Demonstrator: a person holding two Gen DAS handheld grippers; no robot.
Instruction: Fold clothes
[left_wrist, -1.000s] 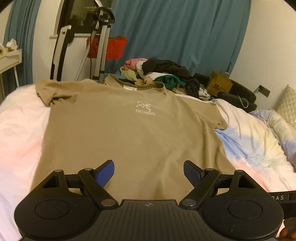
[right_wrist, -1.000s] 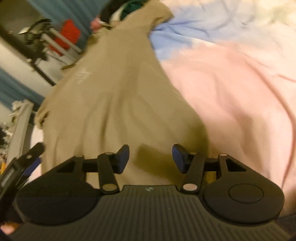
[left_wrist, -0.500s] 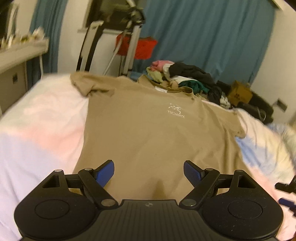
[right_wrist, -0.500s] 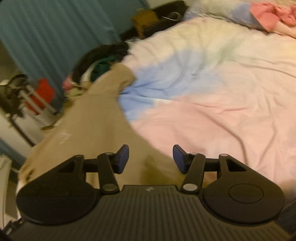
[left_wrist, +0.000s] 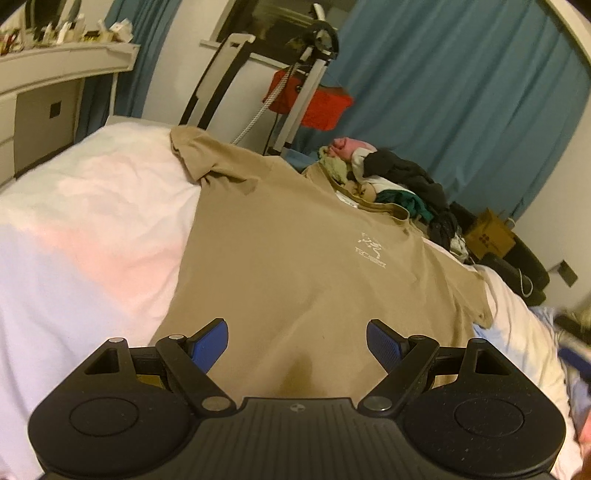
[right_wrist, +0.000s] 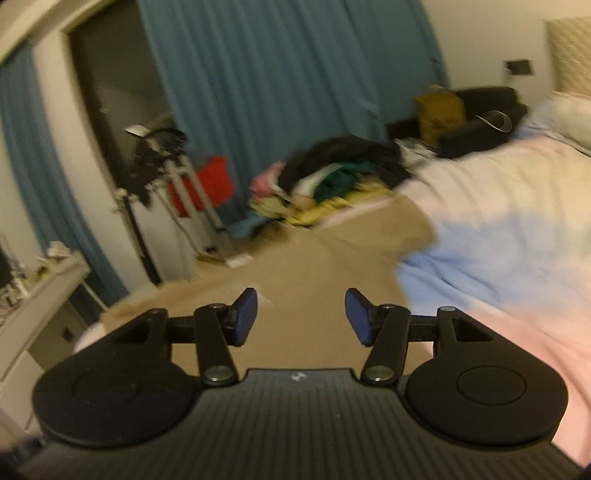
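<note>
Nearest in the left wrist view, the left gripper (left_wrist: 295, 341) sits at the bottom of the frame with its blue fingers (left_wrist: 208, 345) spread wide and nothing between them, poised over the near hem as if ready to pick an edge. In the right wrist view, the right gripper (right_wrist: 300, 314) is at lower centre, its fingers about half apart and empty; the picture is blurred.

Just beyond the left gripper, filling the middle of the frame, the tan T-shirt (left_wrist: 288, 258) lies flat and face up on the bed (left_wrist: 92, 229), logo showing and sleeves spread to upper left and right. Laid out like this it looks ready for a first fold, which has not begun.

Farther off, at upper right past the collar, a heap of unfolded clothes (left_wrist: 391, 177) waits, probably next in line. Behind it hangs a blue curtain (left_wrist: 461, 92).
</note>
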